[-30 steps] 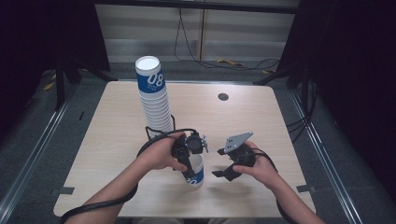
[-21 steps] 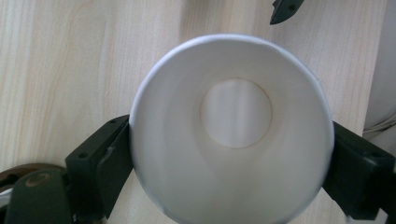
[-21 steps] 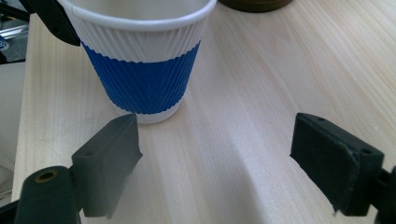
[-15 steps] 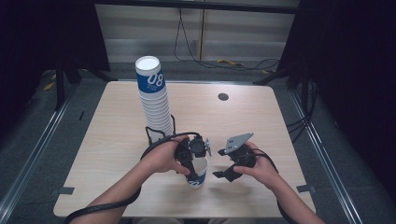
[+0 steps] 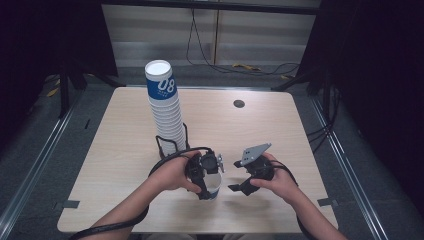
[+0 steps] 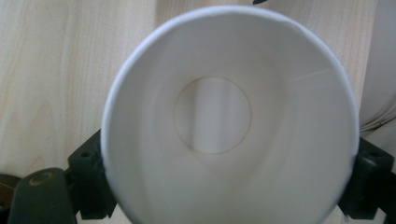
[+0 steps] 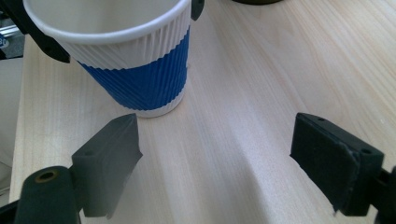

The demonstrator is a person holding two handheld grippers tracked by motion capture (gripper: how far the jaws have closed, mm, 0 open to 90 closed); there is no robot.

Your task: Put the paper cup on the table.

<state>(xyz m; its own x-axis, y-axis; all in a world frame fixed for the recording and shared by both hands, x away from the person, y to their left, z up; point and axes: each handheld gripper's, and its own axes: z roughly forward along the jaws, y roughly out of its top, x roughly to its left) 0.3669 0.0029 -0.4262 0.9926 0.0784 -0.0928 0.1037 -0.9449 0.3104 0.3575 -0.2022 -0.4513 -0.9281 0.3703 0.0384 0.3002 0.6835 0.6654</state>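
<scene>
White-and-blue paper cup (image 5: 213, 186) stands low centre on the bench (image 5: 300, 130), pinched by the left gripper (image 5: 204, 176). Right gripper (image 5: 243, 181), spread, waits beside. Likely next: let go, fetch another from the stack (image 5: 165, 110).

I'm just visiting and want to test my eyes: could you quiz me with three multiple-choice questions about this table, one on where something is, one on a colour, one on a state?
1. Where is the tall stack of cups?
A. far left of the table
B. near right corner
C. on the floor

2. What colour is the band on the single cup?
A. red
B. blue
C. green

3. The right gripper is:
A. clamped on the cup
B. open, holding nothing
C. holding a lid

Answers: 1 A, seen from above; 2 B, blue ribbed band; 3 B, jaws apart over bare wood.
</scene>
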